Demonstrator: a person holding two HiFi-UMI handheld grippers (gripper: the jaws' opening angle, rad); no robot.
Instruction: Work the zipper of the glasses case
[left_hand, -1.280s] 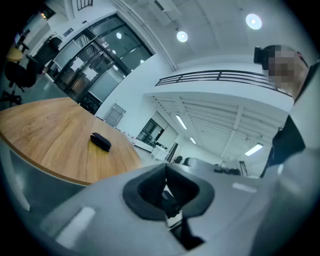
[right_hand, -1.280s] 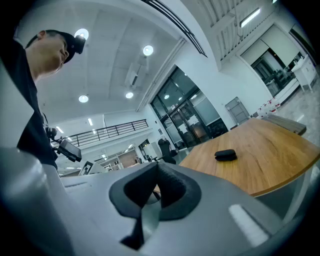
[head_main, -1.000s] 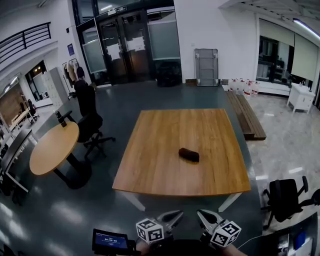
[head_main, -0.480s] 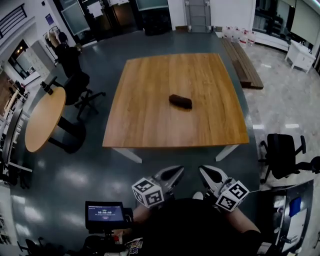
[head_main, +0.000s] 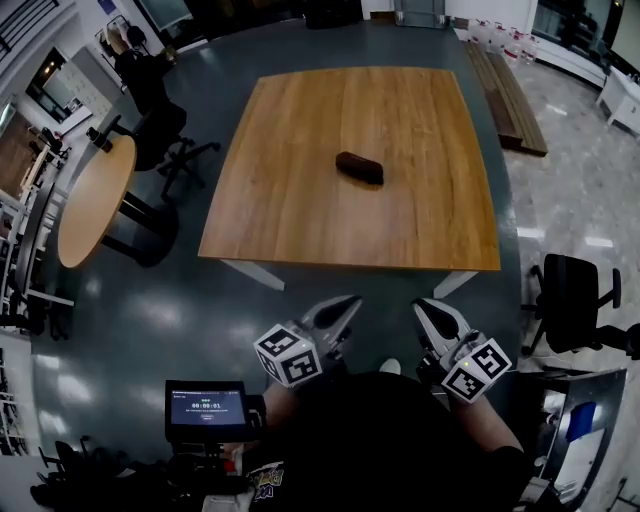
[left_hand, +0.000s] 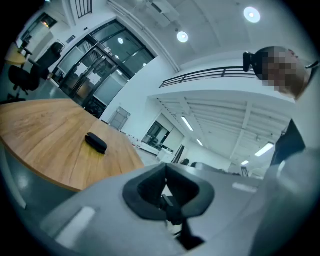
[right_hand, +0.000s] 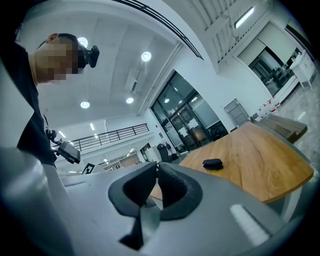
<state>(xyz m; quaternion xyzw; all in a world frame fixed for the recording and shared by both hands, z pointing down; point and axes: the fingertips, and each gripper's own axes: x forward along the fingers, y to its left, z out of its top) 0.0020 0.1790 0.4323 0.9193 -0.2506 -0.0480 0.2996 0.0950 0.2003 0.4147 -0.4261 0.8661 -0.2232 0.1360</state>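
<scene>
Presently, both tools are held low at six o'clock in the head view, close against the person's body, each carrying its marker cube (head_main: 290, 355). The left gripper (head_main: 349, 303) has its jaws pressed fully together, and its own view (left_hand: 166, 168) confirms nothing sits between them. The right gripper (head_main: 426, 304) has just eased its jaws a hair apart. They still stand practically closed, tips all but meeting (right_hand: 156, 166), and they grip nothing.

A small screen (head_main: 205, 410) sits at about eight o'clock beside the left cube. It shows a line of digits, too small to read with confidence.

The glasses case (head_main: 359, 168), dark, oblong and lying flat, rests near the middle of the square wooden table (head_main: 290, 210). That places it at twelve o'clock from the grippers and well apart from both, with floor and the table's near edge between. In the left gripper view the case (left_hand: 96, 142) lies at ten o'clock from the jaw tips. In the right gripper view it (right_hand: 212, 163) lies at three o'clock. No brand or label can be made out on it.

Further off, a round table (head_main: 90, 200) stands at nine o'clock and an office chair (head_main: 570, 300) at three o'clock.
</scene>
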